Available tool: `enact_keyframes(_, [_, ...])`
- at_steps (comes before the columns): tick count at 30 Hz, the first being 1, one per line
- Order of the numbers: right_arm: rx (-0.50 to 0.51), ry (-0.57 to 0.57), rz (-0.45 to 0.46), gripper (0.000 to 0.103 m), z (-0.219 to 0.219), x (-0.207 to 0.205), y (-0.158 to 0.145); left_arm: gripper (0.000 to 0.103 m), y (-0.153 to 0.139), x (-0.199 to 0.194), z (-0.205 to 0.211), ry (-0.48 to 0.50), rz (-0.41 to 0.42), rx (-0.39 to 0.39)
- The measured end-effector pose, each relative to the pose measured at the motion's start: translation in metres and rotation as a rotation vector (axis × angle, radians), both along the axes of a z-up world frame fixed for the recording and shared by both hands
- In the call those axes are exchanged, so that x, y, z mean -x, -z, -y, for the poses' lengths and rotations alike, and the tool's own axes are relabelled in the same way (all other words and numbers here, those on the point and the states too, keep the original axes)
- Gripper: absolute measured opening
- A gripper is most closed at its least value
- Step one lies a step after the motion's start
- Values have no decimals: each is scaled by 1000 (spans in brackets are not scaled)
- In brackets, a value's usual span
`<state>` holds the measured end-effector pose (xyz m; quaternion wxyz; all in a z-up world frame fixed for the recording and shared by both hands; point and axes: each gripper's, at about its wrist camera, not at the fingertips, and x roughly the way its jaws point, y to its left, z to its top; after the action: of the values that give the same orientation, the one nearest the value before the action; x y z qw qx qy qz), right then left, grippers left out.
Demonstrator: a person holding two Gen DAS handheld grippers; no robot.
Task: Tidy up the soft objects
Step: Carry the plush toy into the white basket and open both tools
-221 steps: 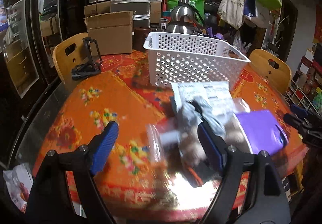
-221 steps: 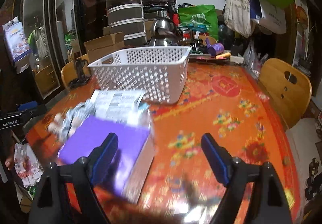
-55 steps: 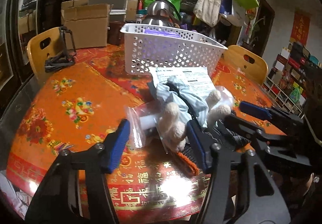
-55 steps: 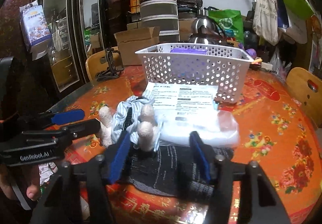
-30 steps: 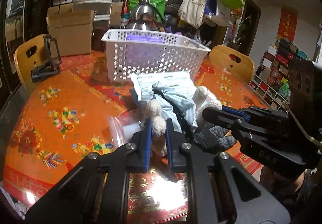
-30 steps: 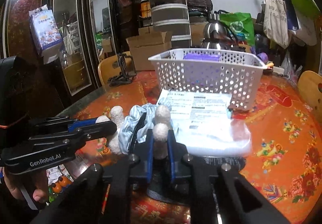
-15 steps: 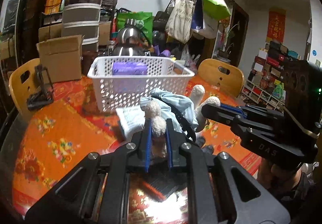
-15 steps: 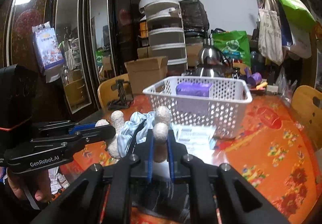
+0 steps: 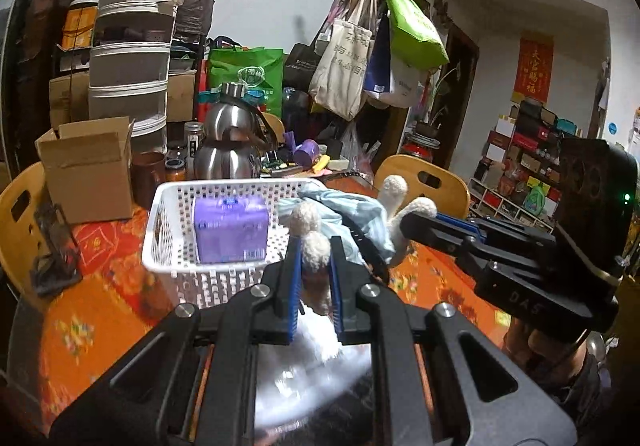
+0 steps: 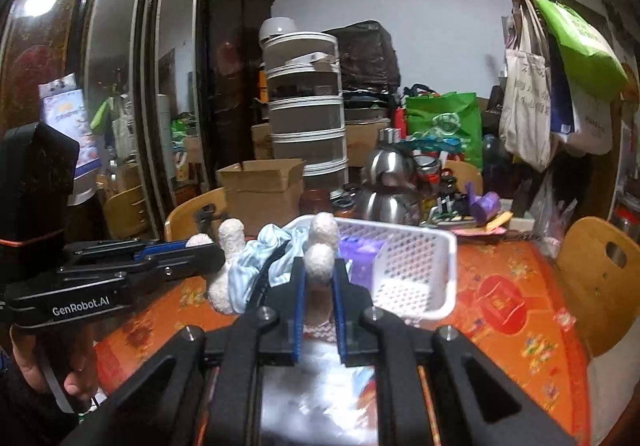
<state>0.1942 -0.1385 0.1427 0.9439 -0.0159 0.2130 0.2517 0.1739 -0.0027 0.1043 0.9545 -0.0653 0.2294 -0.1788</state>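
Note:
A soft toy with cream fuzzy limbs and a pale blue striped garment (image 9: 352, 213) (image 10: 256, 262) hangs in the air between both grippers. My left gripper (image 9: 314, 250) is shut on one cream limb. My right gripper (image 10: 319, 270) is shut on another limb, and in the left wrist view it shows at the right (image 9: 416, 224). The left gripper appears at the left of the right wrist view (image 10: 208, 260). Beyond the toy stands the white perforated basket (image 9: 168, 258) (image 10: 424, 286) with a purple pack (image 9: 230, 228) (image 10: 360, 254) inside.
The table has an orange flowered cloth (image 9: 96, 310) (image 10: 512, 310). A cardboard box (image 9: 88, 169), steel kettles (image 9: 228, 149), stacked tubs (image 9: 128, 57) and wooden chairs (image 9: 432, 181) (image 10: 600, 278) ring it. Clear plastic packets lie blurred below the grippers (image 9: 304, 374). A hand (image 10: 44, 366) holds the left gripper.
Both grippers have risen with the soft toy, lifting it off the table and carrying it toward the basket. The paper-labelled packet and dark cloth stayed below.

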Motion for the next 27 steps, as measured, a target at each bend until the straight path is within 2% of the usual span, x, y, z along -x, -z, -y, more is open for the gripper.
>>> enact_keyframes(6, [34, 26, -34, 10, -2, -43, -10, 12, -19, -55, 5, -12, -37, -11])
enact_keyframes(12, [59, 70, -94, 10, -2, -96, -2, 12, -22, -119, 16, -38, -80, -63])
enact_keyframes(17, [99, 104, -151, 10, -3, -141, 19, 12, -8, -175, 26, -64, -132, -87])
enact_keyframes(21, [107, 132, -205, 10, 1, -173, 47, 12, 21, -219, 25, -66, -215, -50])
enact_keyframes(23, [115, 132, -225, 10, 0, -181, 60, 12, 39, -238, 27, -63, -254, -41])
enact_keyframes(27, [159, 140, -230, 11, -5, -186, 80, 13, 62, -258, 34, -76, -294, -74])
